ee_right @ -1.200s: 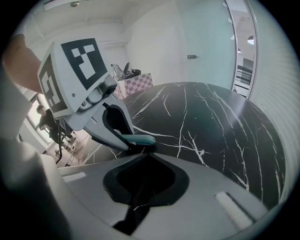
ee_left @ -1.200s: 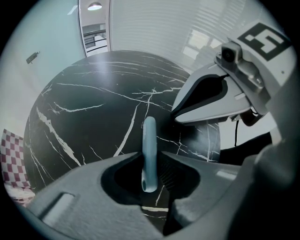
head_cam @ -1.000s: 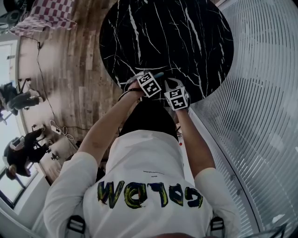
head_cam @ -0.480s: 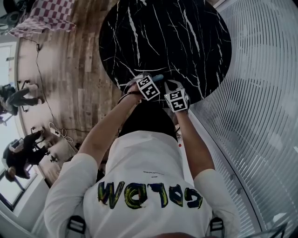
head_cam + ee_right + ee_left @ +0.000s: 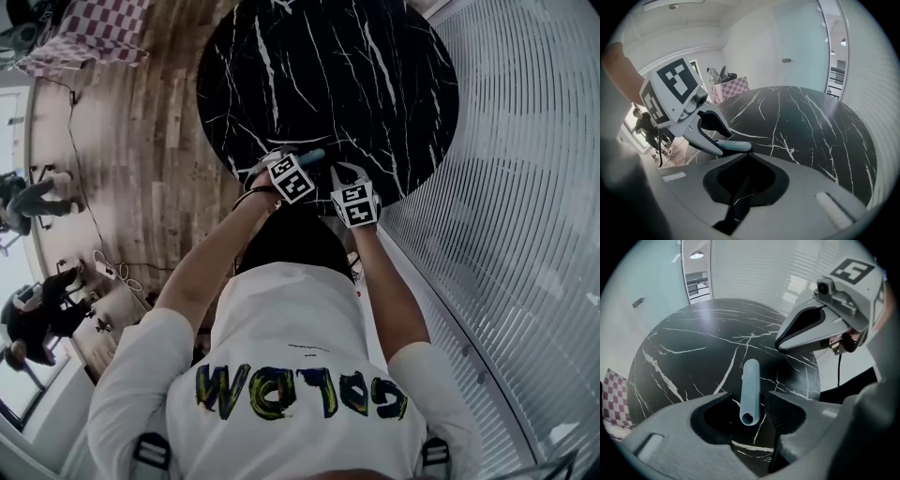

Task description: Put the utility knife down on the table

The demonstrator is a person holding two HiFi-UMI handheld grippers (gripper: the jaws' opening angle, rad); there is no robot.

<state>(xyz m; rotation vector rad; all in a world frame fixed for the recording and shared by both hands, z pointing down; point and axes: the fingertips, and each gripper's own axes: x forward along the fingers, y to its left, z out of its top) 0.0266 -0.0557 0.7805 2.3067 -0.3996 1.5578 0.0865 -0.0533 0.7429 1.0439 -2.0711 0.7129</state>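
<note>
The round black marbled counter (image 5: 328,66) carries everything, and both tools hang over its edge nearest the person (image 5: 291,328). The left tool (image 5: 749,403) has its jaws opening, spread to either side of the knife, while the right tool (image 5: 746,154) just beside it has its jaws pressed together on nothing. The pale blue knife (image 5: 751,380) lies on the counter near that edge, pointing toward the counter's middle.
</note>
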